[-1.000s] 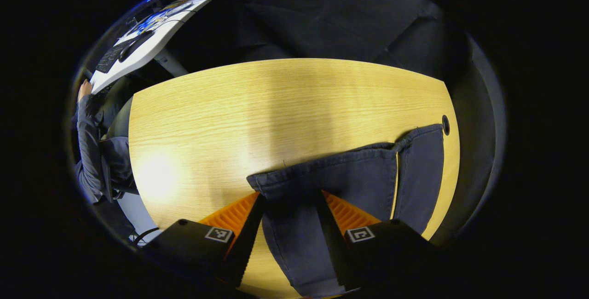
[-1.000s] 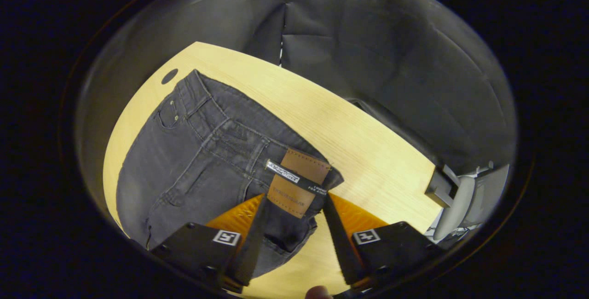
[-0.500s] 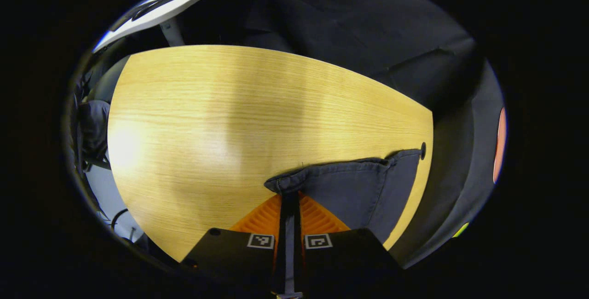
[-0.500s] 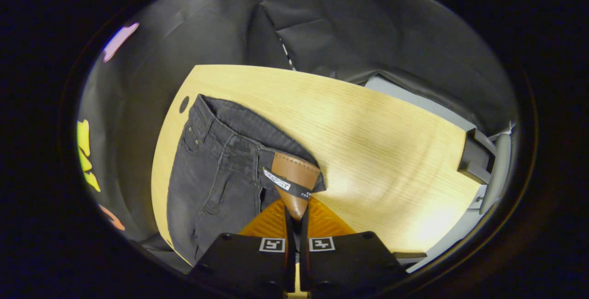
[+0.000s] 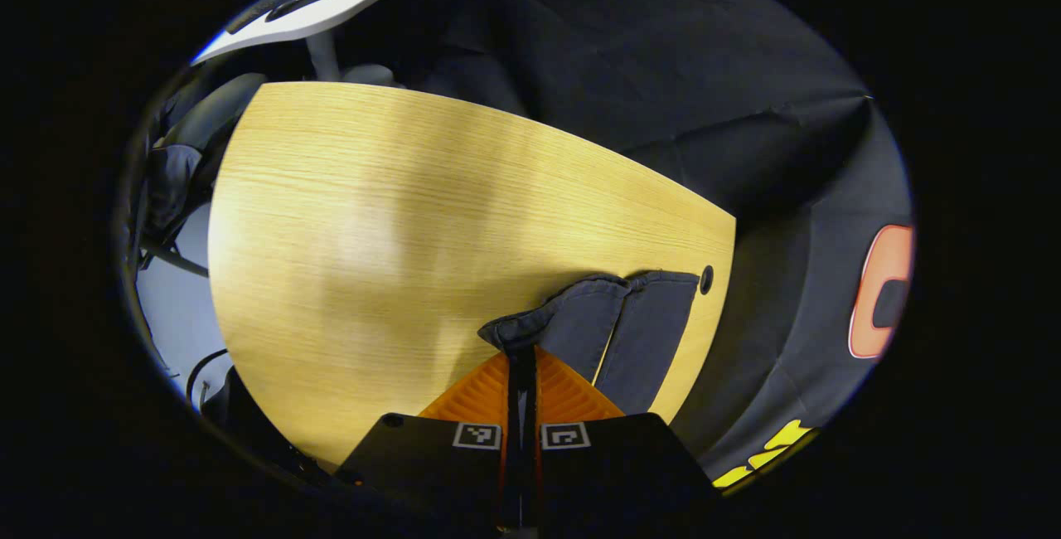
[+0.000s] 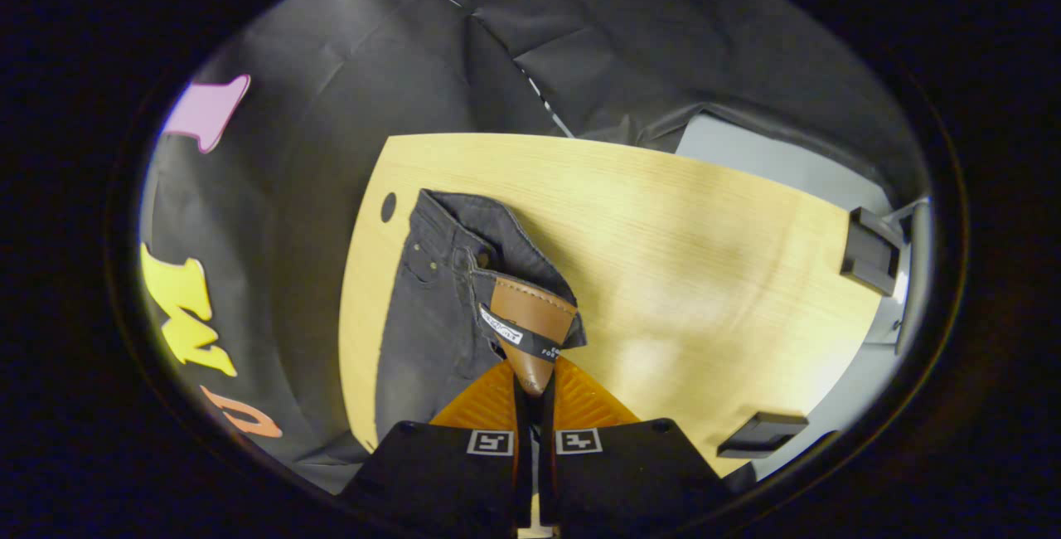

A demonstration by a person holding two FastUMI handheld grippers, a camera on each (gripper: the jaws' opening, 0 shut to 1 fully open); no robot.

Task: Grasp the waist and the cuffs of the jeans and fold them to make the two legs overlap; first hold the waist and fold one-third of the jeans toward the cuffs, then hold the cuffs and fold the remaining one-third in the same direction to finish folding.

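Dark jeans lie on the wooden table (image 5: 373, 216). In the left gripper view my left gripper (image 5: 522, 356) is shut on the cuff end of the jeans (image 5: 613, 323), lifting one cuff corner so the two legs bunch closer together. In the right gripper view my right gripper (image 6: 530, 386) is shut on the waist of the jeans (image 6: 439, 307) at the brown leather patch (image 6: 530, 323). That waist corner is raised off the table (image 6: 704, 274) and the waistband folds over itself.
A round cable hole (image 5: 706, 279) sits in the table near the jeans, also visible as the hole (image 6: 388, 206) by the waistband. A white desk (image 5: 331, 0) stands beyond the table's far side. Black clamps (image 6: 866, 253) sit at the table's edge.
Both grippers went from open around the denim to shut on it, then rose. The cuff corner and waist corner lifted, and the jeans drew narrower.
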